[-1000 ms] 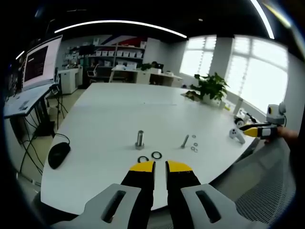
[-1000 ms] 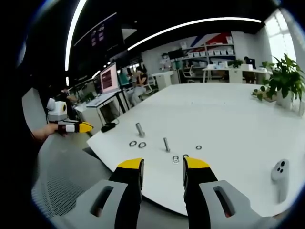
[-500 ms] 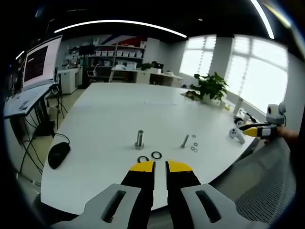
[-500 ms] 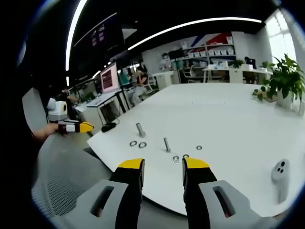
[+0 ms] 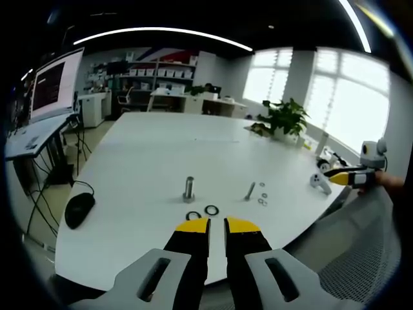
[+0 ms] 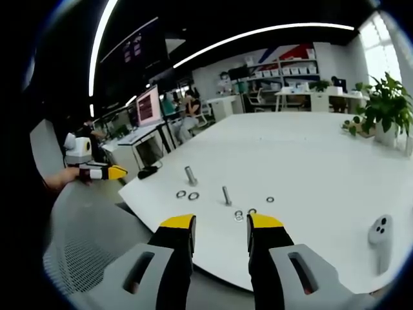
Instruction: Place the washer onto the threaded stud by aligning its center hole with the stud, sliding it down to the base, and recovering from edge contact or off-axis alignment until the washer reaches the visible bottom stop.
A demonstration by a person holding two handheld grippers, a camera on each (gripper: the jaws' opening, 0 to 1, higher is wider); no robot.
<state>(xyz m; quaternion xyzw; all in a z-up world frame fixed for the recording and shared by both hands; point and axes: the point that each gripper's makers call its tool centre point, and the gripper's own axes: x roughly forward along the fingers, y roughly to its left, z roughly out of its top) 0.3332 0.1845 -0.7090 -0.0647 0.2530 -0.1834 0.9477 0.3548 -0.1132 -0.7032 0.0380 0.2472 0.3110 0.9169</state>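
Left tongs (image 5: 217, 224) nearly closed, empty, right tongs (image 6: 221, 223) parted, both short of table (image 5: 161, 155)

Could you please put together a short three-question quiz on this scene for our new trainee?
1. True or false: the right gripper holds a washer.
2. Multiple choice: the two large washers lie (A) threaded on the thick stud, (B) flat on the table in front of it, (C) beside the plant.
3. Fill in: left of the studs, near the table edge, sits a black computer ____.

Key: 1 false, its jaws stand open and empty. 2 B. 3 mouse.
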